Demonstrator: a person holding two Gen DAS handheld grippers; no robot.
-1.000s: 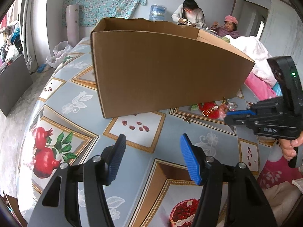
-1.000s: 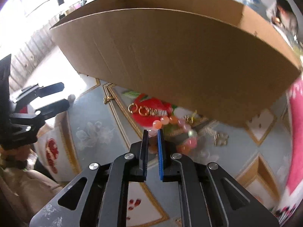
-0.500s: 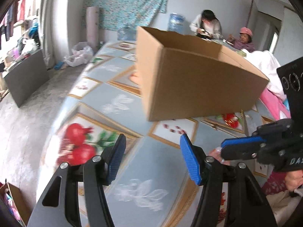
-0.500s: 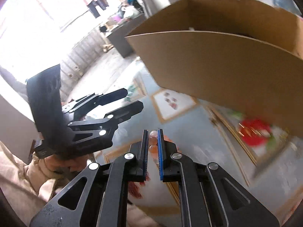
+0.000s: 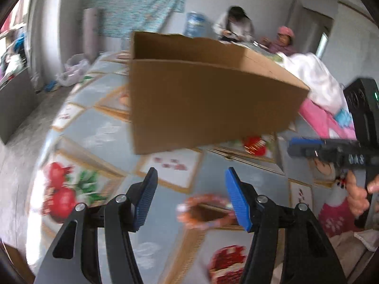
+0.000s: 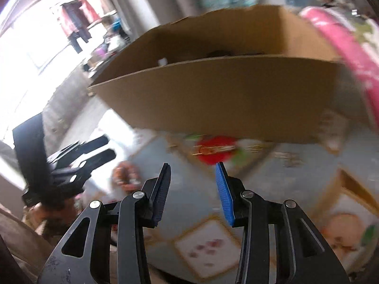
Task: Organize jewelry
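Left gripper (image 5: 190,194) spread wide above the patterned tablecloth (image 5: 101,137), nothing between its blue pads. Directly below that gap, toward 5 o'clock, a beaded bracelet (image 5: 206,211) of orange and pale beads lying flat on the cloth as a blurred ring, touching neither finger so far as can be told. Right gripper (image 6: 193,190) likewise released, jaws parted and empty, aimed at the long wall of the open cardboard box (image 6: 225,99). Same bracelet (image 6: 125,175) seen from the right wrist at 9 o'clock of the right fingers, just beside the tips of the left tool. More jewelry, gold-coloured pieces (image 6: 213,149), resting on the red fruit print near the foot of the box at 12 o'clock, too smeared to identify singly. Box standing upright on the cloth at 12 o'clock in both views, with dark items inside barely visible over the rim. Two seated people (image 5: 236,27) far behind at 1 o'clock, beside a blue water jug (image 5: 195,24).
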